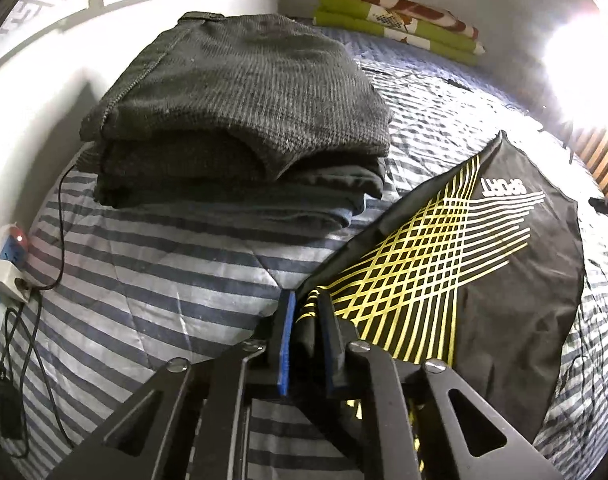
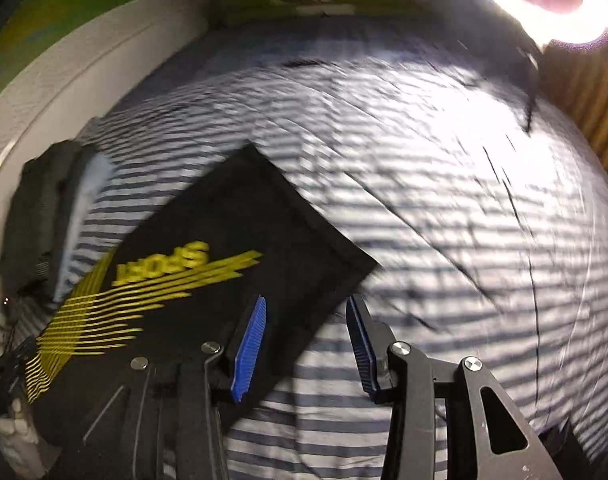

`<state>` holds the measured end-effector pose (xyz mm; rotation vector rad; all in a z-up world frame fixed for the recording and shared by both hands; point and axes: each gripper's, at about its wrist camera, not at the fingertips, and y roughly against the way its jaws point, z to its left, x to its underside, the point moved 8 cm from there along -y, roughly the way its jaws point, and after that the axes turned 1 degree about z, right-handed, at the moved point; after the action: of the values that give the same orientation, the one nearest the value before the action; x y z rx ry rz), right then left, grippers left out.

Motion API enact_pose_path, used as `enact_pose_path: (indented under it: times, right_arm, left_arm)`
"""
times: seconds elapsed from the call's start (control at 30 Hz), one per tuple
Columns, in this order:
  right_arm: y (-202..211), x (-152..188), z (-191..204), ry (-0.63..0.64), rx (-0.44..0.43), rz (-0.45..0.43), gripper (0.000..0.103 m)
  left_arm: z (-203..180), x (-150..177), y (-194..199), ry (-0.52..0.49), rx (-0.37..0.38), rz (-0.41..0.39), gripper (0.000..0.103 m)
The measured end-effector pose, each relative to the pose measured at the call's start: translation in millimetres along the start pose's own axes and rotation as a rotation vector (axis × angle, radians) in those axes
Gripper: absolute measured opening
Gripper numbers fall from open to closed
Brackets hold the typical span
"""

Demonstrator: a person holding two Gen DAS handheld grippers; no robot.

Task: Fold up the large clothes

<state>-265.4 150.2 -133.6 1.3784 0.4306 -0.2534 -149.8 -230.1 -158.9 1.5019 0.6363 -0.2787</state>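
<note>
A bed with a blue-and-white striped quilt [image 1: 152,280] fills the room's corner against a white wall [image 1: 32,120], with bright light glaring at the far right. A stack of folded clothes [image 1: 240,112] sits near the wall, and a green patterned blanket [image 1: 399,20] lies at the far end. The black sport shirt [image 1: 483,260] with yellow lines lies spread on the quilt. The left gripper [image 1: 305,312] has its fingers clamped on the shirt's edge. The right gripper [image 2: 305,344] hangs above the shirt's corner, fingers apart.
</note>
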Motion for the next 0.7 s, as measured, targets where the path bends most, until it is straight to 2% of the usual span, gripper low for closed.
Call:
enact_pose_path:
  times: [0.13,0.27,0.47,0.6,0.67,0.7]
  right_arm:
    - [-16.4,7.2,8.0,0.014,0.007,0.032,0.038]
    - [-8.5,-2.4,71.5,0.162,-0.063,-0.03,0.038]
    - [-47.2,4.2,186.7,0.37,-0.144,-0.002,0.038]
    - [-81.1,8.2,227.6,0.427,-0.114,0.016,0.038]
    - [-95.4,6.5,231.1,0.43,-0.08,0.027,0.038]
    - [-101.3,5.8,230.3,0.42,-0.078,0.032,0.039]
  left_arm:
    - [4.9,-6.8,2.1,0.024,-0.023,-0.011,0.01]
    - [13.1,-3.0,0.2,0.033,-0.033,0.007,0.01]
    - [17.9,-6.0,-4.0,0.044,-0.042,0.002,0.01]
    - [23.5,-9.7,-9.8,0.052,-0.059,0.001,0.01]
    - [25.2,-8.0,-14.2,0.047,-0.059,0.012,0.01]
    - [25.9,-6.5,-16.1,0.045,-0.056,0.023,0.013]
